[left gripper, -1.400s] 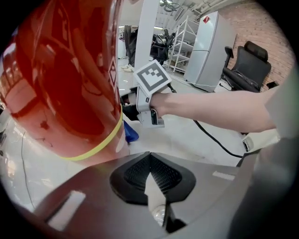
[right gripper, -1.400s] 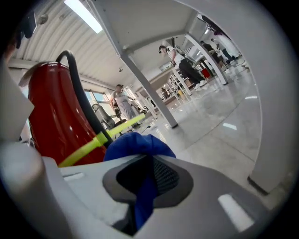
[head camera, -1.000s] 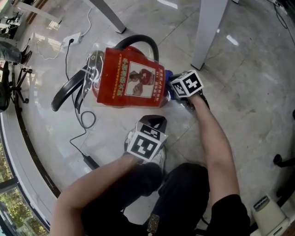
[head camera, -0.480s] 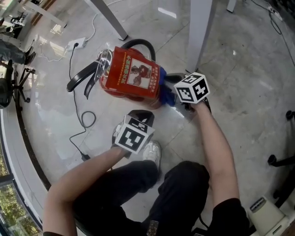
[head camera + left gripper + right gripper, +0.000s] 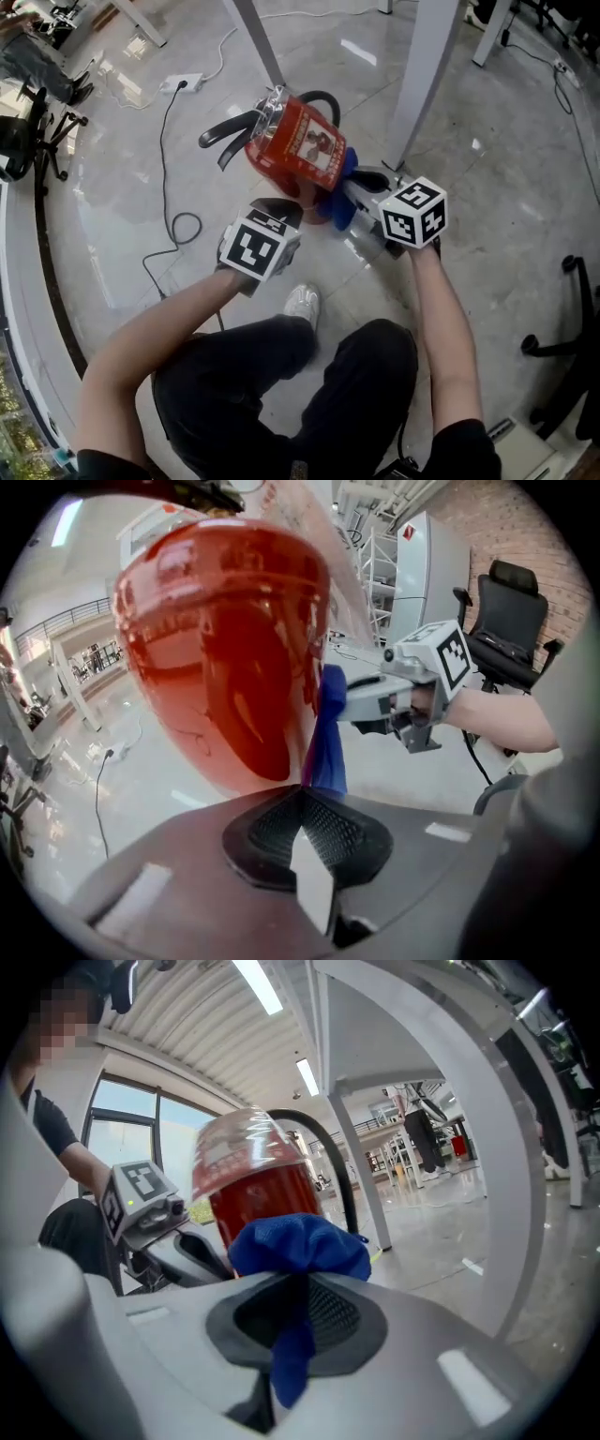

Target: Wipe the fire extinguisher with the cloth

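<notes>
The red fire extinguisher [image 5: 298, 150] is tilted, its rounded bottom turned toward me and its black hose [image 5: 230, 136] and handle at the far end. My left gripper [image 5: 286, 208] is shut with nothing in it, and its tips are at the extinguisher's bottom [image 5: 225, 639]. My right gripper [image 5: 352, 187] is shut on the blue cloth [image 5: 342, 192], which is bunched against the extinguisher's lower right side. In the right gripper view the cloth [image 5: 295, 1241] bulges over the jaws in front of the red body [image 5: 253, 1185]. In the left gripper view the cloth [image 5: 328, 733] hangs beside the red shell.
A white table leg [image 5: 427, 75] stands just behind the right gripper and another [image 5: 258, 37] behind the extinguisher. A black cable [image 5: 173, 225] and a power strip [image 5: 183, 82] lie on the floor at left. My shoe [image 5: 302, 302] is below the grippers. A chair base [image 5: 562, 309] is at right.
Both grippers have risen. The extinguisher has tipped up from lying flat on the floor, and the cloth has stayed against its lower side.
</notes>
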Demonstrator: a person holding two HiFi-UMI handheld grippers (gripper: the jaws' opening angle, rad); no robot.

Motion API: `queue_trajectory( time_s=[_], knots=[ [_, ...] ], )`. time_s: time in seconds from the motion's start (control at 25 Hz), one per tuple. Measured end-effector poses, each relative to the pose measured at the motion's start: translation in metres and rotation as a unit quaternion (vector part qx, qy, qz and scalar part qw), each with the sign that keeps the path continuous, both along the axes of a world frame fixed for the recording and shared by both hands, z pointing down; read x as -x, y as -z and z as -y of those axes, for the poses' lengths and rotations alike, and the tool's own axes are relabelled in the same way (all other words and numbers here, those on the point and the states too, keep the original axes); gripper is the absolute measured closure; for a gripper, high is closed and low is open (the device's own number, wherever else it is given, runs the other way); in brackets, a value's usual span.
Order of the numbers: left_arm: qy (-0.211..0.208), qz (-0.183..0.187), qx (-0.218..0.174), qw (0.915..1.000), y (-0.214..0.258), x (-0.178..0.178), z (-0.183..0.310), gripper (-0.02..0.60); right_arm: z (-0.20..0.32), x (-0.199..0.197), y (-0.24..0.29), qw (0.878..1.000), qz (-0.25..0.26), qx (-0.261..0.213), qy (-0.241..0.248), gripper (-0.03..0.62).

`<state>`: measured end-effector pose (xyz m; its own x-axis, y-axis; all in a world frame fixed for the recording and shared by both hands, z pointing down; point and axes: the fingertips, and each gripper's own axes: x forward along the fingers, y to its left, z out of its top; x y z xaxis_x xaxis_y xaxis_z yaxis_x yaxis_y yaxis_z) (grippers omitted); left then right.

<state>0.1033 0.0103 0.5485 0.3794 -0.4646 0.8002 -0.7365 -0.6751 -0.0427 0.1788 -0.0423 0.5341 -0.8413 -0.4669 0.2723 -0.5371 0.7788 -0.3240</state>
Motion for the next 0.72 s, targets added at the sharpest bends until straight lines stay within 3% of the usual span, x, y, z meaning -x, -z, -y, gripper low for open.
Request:
queue_trajectory(
  time_s=[0.24,0.48,0.72],
  knots=[
    [0.022,-0.002,-0.017,0.9996,0.024,0.022,-0.004,0.577,-0.046,0.029,0.017,0.999,0.002,-0.011,0.033,0.559],
    [0.039,-0.008,-0.044,0.9983,0.053,0.042,-0.010,0.575,-0.063,0.043,0.073,0.996,0.065,-0.056,0.000,0.559],
    [0.066,-0.020,-0.066,0.9954,0.087,0.062,-0.010,0.577,-0.111,0.052,0.114,0.993,0.088,-0.066,0.051,0.559]
  ],
)
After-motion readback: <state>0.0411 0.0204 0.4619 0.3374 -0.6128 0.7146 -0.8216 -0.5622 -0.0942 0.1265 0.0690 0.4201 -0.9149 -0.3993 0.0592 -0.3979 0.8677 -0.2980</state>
